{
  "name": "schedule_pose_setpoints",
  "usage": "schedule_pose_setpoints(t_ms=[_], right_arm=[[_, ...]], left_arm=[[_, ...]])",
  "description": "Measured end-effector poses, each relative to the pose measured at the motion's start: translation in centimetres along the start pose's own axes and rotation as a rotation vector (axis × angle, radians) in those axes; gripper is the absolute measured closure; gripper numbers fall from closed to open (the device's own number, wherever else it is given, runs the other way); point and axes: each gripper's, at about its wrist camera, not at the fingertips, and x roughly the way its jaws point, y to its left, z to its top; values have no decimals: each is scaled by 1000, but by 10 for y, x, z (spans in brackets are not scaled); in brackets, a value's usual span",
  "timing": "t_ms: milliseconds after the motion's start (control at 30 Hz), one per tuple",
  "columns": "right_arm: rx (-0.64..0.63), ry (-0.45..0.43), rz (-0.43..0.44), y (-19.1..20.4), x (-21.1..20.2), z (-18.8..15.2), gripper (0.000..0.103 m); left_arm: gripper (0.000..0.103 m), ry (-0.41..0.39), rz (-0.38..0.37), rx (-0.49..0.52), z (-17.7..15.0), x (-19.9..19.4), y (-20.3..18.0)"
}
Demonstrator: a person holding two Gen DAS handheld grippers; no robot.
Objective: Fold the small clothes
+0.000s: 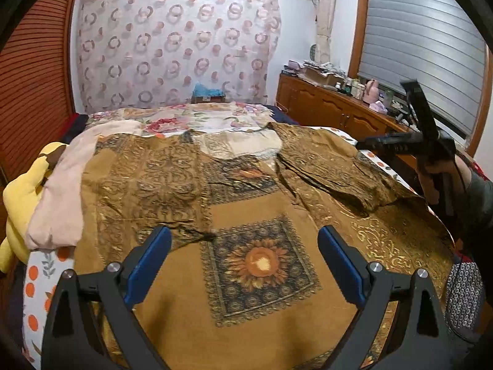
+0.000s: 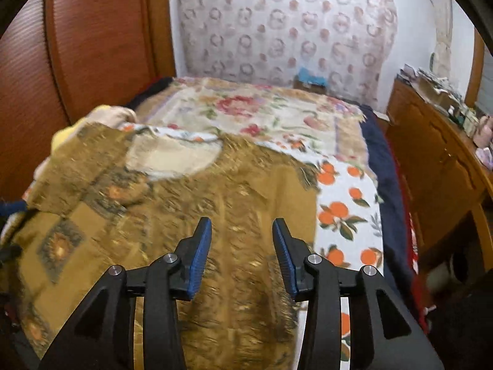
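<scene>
A brown and gold patterned shirt (image 1: 246,203) with sunflower squares lies spread flat on the bed, neckline (image 1: 240,145) at the far side. One sleeve (image 1: 332,166) is folded in over the body on the right. My left gripper (image 1: 245,231) hovers over the shirt's lower middle, open wide, with nothing between its blue pads. In the right wrist view my right gripper (image 2: 242,221) is open above the shirt (image 2: 234,191) near its right edge, and nothing sits between its pads. A hand (image 1: 431,182) holding the right tool shows at the shirt's right side.
A pink cloth (image 1: 58,191) and a yellow soft item (image 1: 21,194) lie at the shirt's left. An orange-print sheet (image 2: 345,212) and a floral blanket (image 2: 246,108) cover the bed. A cluttered wooden dresser (image 1: 332,104) stands on the right, and a slatted wooden panel (image 1: 34,77) on the left.
</scene>
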Motion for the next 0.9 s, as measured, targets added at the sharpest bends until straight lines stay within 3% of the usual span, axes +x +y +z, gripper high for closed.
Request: schedule_pose_setpoints(t_ms=[433, 900], right_arm=[[11, 98, -53, -12, 38, -31, 61], [21, 73, -14, -15, 38, -33, 50]], left_arm=[[6, -9, 97, -49, 9, -1, 47], [6, 43, 190, -9, 33, 17, 87]])
